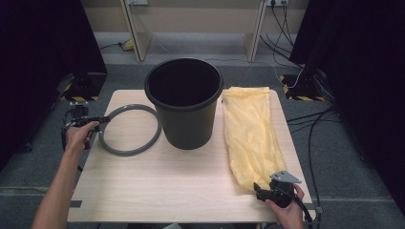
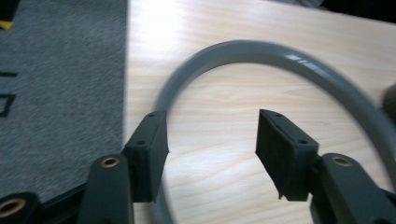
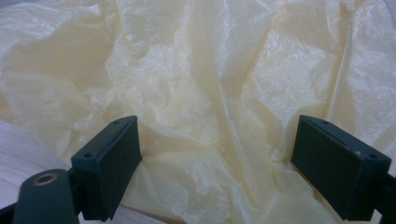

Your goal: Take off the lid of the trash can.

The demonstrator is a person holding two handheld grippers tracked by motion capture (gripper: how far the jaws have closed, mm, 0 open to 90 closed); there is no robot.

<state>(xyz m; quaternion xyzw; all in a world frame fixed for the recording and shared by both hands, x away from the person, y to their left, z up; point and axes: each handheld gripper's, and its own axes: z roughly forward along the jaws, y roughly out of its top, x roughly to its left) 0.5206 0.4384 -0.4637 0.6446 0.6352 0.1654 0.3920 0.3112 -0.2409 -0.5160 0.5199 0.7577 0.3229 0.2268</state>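
Hovering at the left edge of the tabletop (image 1: 157, 191), left claw (image 2: 212, 154) standing open, pads apart and pressing on nothing. Grey ring (image 2: 261, 53) lying flat on the wood, its near arc passing just under and beside the left pad, the rest curving away ahead of the claw and round to its right; touching or just clear of that pad, impossible to say. Beyond the ring's far side, sitting upright, black bucket (image 1: 184, 102). Resting at the near right corner of the tabletop, right claw (image 3: 219, 163) also gaping wide, gripping nothing. Yellow plastic bag (image 3: 224, 79) lying crumpled directly ahead of this claw, its near end bulging into the gap between the two pads without being pinched. Stretching away from the claw along the right side of the tabletop, beside the bucket.
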